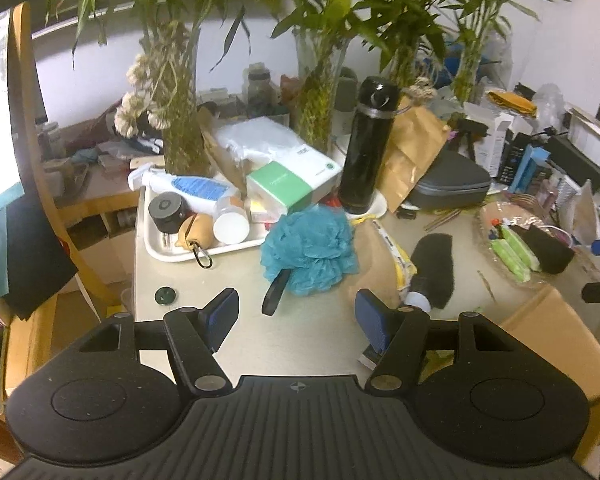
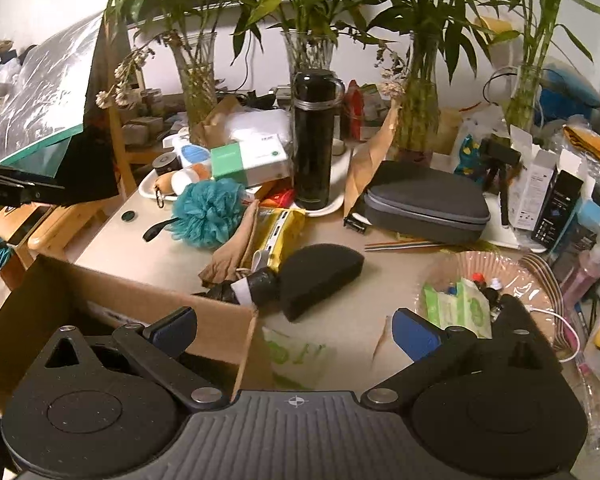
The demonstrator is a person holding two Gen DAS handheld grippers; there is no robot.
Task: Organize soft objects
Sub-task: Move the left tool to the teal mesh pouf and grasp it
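A teal bath loofah (image 1: 309, 249) with a black loop lies on the beige table, just ahead of my open, empty left gripper (image 1: 296, 320). It also shows in the right wrist view (image 2: 209, 213). A black sponge (image 1: 436, 268) lies to its right, next to a beige stocking (image 1: 374, 264); both show in the right wrist view, the sponge (image 2: 318, 276) and the stocking (image 2: 236, 248). My right gripper (image 2: 294, 332) is open and empty, above the edge of a cardboard box (image 2: 112, 300), short of the sponge.
A white tray (image 1: 168, 254) of toiletries, a black flask (image 1: 366, 144), a grey zip case (image 1: 448, 182) and vases of bamboo (image 1: 320, 92) crowd the back. A clear dish (image 2: 500, 276) with wipes sits right. A wooden chair (image 1: 32, 128) stands left.
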